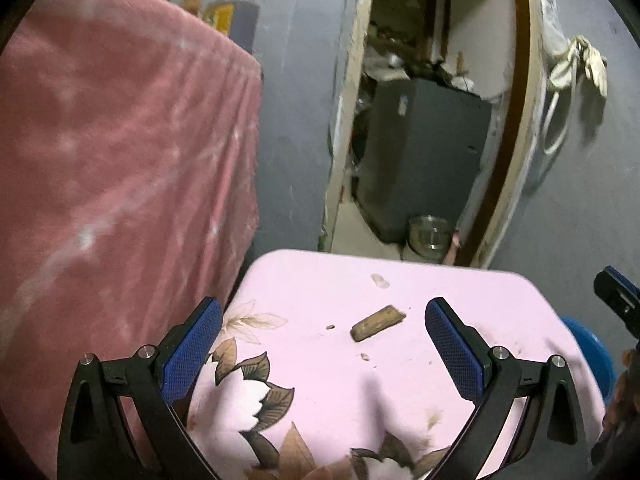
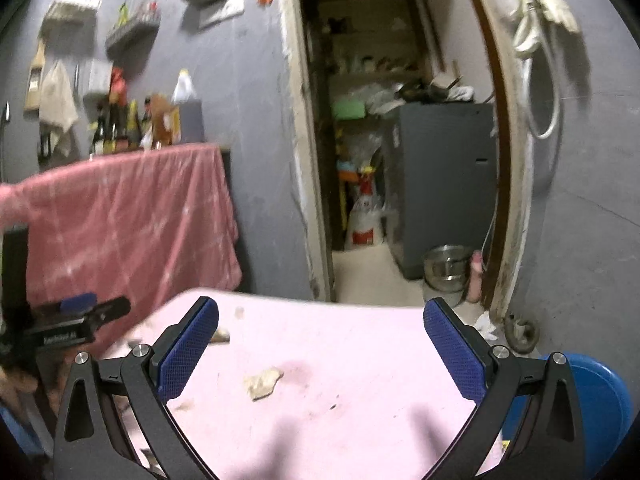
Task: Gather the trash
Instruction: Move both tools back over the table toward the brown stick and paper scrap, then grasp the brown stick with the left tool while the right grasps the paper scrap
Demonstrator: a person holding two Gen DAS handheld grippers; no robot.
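A pink table (image 1: 460, 292) with a flower print holds scraps of trash. In the left wrist view a brown flat scrap (image 1: 378, 323) lies between and just beyond my open left gripper (image 1: 324, 316), with small crumbs (image 1: 365, 357) near it and a pale scrap (image 1: 379, 281) farther back. In the right wrist view a crumpled beige scrap (image 2: 262, 382) lies on the table (image 2: 360, 340) between the blue pads of my open right gripper (image 2: 320, 316). Another scrap (image 2: 220, 335) lies by its left finger. Both grippers are empty. The left gripper (image 2: 80, 312) shows at the left edge.
A counter draped in pink cloth (image 1: 120, 140) stands left of the table, with bottles (image 2: 120, 124) on top. A blue bin (image 2: 600, 404) sits at the table's right. An open doorway shows a grey appliance (image 2: 444, 184) and a steel bowl (image 2: 446, 266) on the floor.
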